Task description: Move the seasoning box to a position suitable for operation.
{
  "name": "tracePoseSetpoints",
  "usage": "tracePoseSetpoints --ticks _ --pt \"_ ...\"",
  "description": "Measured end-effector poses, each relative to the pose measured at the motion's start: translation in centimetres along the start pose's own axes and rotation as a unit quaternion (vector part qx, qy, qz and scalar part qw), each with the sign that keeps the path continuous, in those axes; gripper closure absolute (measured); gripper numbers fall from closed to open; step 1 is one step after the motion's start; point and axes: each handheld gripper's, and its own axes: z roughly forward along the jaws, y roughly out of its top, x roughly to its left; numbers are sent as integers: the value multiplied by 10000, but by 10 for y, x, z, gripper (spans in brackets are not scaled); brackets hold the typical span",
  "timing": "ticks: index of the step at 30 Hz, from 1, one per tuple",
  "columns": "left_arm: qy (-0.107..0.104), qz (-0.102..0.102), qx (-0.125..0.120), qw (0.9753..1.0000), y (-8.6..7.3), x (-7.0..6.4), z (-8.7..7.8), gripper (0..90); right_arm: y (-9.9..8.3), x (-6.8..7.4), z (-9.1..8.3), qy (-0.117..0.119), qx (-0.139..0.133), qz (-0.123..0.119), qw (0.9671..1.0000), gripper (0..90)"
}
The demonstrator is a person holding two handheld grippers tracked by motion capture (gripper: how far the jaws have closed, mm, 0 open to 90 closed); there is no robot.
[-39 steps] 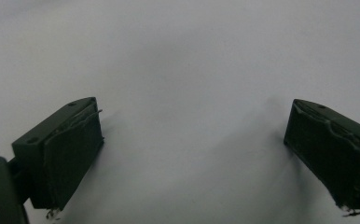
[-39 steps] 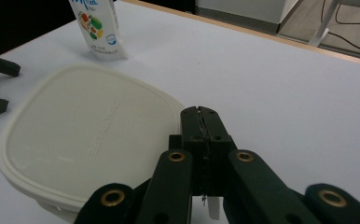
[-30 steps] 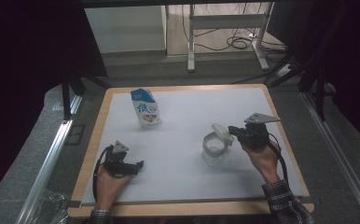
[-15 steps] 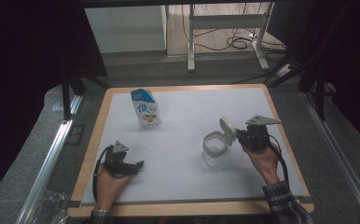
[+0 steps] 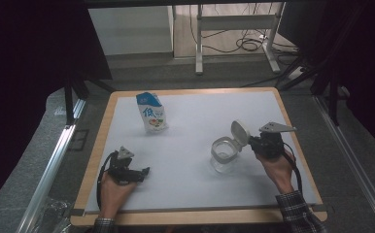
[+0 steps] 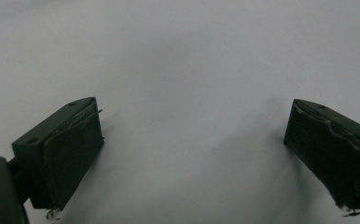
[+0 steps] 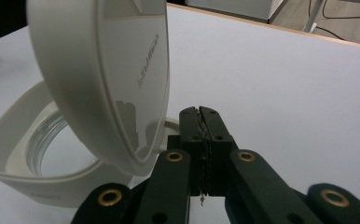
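Jar (image 5: 223,154) sits right of bench (image 5: 195,194) centre, flip lid (image 5: 239,132) up. Right gripper (image 5: 253,143), jaws together, presses beside the lid hinge: push harder and the light jar may tip. Left gripper (image 5: 144,172) idle, jaws apart. Pouch (image 5: 152,112) well behind.
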Motion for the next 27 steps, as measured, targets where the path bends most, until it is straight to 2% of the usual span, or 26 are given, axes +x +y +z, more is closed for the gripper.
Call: tracePoseSetpoints --ticks 13,27 --pt "3 7 -1 10000 0 0 0 40 -12 4 -7 -336 140 -136 9992 755" --pt "-5 -6 5 10000 0 0 0 40 -30 4 -13 -500 242 -20 9985 605"
